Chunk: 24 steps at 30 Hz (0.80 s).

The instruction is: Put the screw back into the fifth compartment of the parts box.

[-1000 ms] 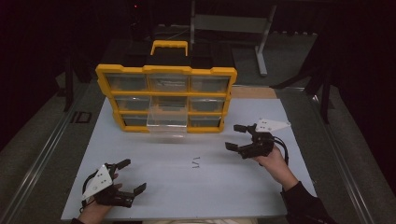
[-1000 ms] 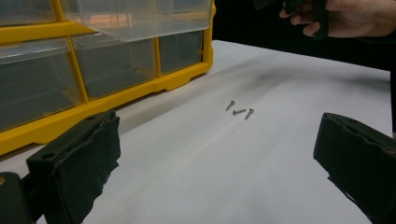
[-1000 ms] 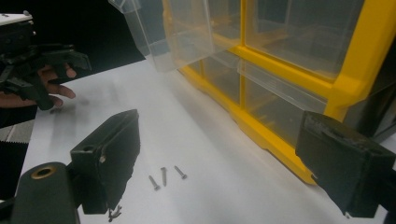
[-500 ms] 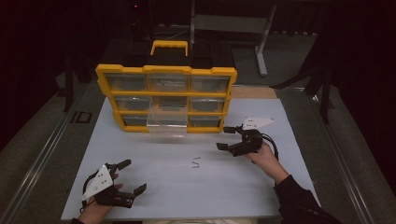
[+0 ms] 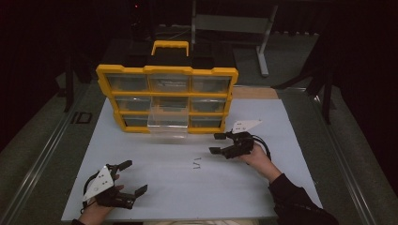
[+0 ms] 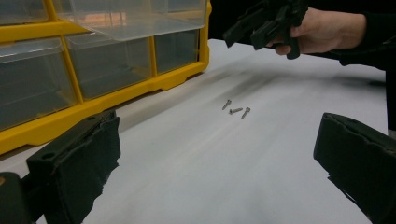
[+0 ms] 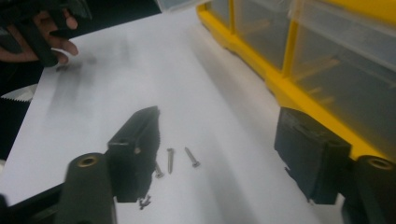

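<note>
Three small screws lie on the white mat, in front of a yellow organizer whose clear bottom-middle drawer is pulled out. My right gripper hovers just right of the screws, open. Its jaws have just been closing with nothing gripped. In the right gripper view the screws lie on the mat by the left jaw of my right gripper. My left gripper rests open at the mat's near-left corner. In the left gripper view the screws lie well beyond that gripper.
The organizer's other clear drawers are pushed in. A metal stand rises behind the table, and a wooden strip lies at the mat's far right edge. Dark table borders the mat on both sides.
My right gripper has moved left and down toward the screws, and its jaws stand narrower. The left gripper has stayed put.
</note>
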{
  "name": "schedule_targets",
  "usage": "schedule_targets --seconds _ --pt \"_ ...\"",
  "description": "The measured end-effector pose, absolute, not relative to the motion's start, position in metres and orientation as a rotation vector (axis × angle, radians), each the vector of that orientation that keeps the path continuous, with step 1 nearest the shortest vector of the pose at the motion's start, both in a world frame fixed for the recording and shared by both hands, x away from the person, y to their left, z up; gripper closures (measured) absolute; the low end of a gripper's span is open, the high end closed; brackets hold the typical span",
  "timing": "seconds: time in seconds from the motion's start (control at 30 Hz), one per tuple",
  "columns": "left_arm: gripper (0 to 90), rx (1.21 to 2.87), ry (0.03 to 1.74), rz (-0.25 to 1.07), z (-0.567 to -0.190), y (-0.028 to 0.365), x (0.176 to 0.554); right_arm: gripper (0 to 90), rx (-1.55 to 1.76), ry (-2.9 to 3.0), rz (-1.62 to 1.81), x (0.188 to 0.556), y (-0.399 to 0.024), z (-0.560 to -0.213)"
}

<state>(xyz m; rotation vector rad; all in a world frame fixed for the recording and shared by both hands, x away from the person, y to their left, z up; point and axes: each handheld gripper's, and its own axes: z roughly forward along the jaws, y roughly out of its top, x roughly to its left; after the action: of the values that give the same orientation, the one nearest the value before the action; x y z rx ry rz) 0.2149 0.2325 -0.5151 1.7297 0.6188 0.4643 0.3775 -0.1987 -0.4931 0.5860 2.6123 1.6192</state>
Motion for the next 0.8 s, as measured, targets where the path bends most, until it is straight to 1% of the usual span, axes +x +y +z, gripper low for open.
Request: schedule_targets --seconds 0.03,0.1,0.2,0.4,0.47,0.57,0.8 --pt "1.7 1.73 0.619 0.464 -0.515 0.232 0.215 32.8 0.586 2.612 1.619 0.378 -0.199 -0.493" --pt "1.7 1.731 0.617 0.464 -0.515 0.232 0.215 38.0 0.557 2.644 1.602 0.378 -0.193 -0.497" --pt "1.7 1.731 0.616 0.463 -0.515 0.232 0.215 41.3 0.531 2.68 1.583 0.38 -0.187 -0.502" --pt "1.7 1.732 0.615 0.46 -0.515 0.232 0.215 44.9 0.504 2.733 1.535 0.382 -0.176 -0.51" --pt "1.7 1.733 0.615 0.458 -0.515 0.232 0.215 48.3 0.491 2.751 1.519 0.383 -0.172 -0.512" --pt "1.7 1.733 0.615 0.459 -0.515 0.232 0.215 49.8 0.471 2.774 1.503 0.384 -0.166 -0.517" --pt "1.7 1.734 0.614 0.456 -0.515 0.232 0.215 57.5 0.433 2.827 1.431 0.385 -0.154 -0.528"
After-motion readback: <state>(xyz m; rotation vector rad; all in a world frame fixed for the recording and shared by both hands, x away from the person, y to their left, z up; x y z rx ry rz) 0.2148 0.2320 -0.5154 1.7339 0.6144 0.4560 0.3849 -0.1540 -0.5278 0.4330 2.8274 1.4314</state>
